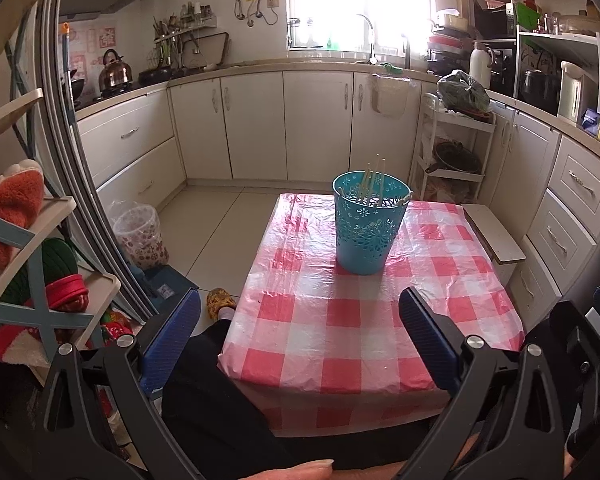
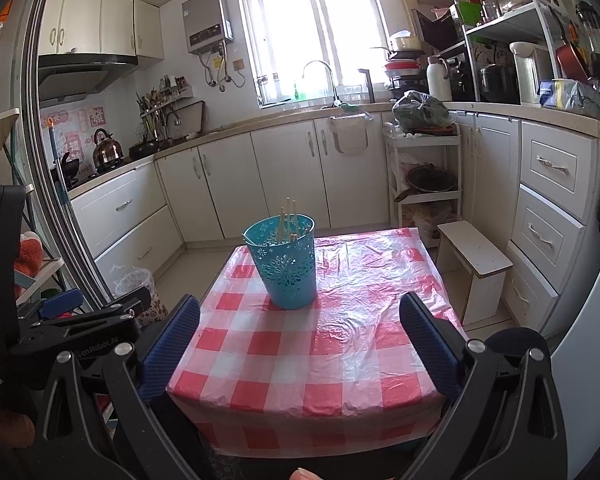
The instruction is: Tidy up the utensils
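A turquoise perforated holder (image 1: 366, 224) (image 2: 287, 261) stands upright toward the far side of a small table with a red-and-white checked cover (image 1: 340, 320) (image 2: 324, 344). Several pale chopsticks (image 1: 374, 178) (image 2: 288, 218) lean inside it, tips up. My left gripper (image 1: 300, 320) hovers open over the table's near edge, nothing between its blue pads. My right gripper (image 2: 300, 328) is open too, held back from the near edge with the holder ahead and slightly left. In the right wrist view the left gripper's body (image 2: 80, 320) shows at the left.
A person's dark-trousered leg (image 1: 212, 380) and slippered foot (image 1: 220, 302) lie left of the table. A small white stool (image 2: 476, 264) stands at its right, a lined bin (image 1: 140, 236) on the floor left, and a shelf rack (image 1: 32, 264) close on the left. Kitchen cabinets ring the room.
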A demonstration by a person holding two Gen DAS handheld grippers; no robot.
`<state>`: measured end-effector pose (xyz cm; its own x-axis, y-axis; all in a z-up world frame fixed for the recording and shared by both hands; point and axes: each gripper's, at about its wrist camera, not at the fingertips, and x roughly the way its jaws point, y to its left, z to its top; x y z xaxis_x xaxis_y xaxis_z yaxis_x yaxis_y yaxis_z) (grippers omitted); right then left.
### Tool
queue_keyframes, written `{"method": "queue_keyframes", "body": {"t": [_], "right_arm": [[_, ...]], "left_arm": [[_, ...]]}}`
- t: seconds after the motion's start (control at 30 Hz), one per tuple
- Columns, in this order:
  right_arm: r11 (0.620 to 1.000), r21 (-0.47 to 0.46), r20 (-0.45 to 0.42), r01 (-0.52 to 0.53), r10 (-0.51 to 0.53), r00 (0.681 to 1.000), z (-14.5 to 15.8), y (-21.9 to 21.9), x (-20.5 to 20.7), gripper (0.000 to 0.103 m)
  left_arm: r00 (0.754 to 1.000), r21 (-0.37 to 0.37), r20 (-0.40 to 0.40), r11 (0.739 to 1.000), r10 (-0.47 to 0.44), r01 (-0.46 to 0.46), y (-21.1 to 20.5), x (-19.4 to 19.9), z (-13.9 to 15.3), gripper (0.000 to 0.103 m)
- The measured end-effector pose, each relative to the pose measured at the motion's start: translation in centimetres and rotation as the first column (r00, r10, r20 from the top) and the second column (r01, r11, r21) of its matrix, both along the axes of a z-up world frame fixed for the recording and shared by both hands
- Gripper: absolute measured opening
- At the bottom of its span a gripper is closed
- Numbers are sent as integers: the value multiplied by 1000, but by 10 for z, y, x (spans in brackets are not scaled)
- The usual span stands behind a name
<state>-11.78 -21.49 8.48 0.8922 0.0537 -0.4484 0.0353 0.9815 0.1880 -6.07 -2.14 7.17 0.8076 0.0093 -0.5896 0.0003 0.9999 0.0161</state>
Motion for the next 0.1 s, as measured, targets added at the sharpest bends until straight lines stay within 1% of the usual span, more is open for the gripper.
{"method": "queue_keyframes", "body": {"t": [0.1], "right_arm": [[1000,1,0,-1,1,1000,0,-1,1,96]], "left_arm": [[1000,-15,-5,1000,-4,4,2,0,0,95]]}}
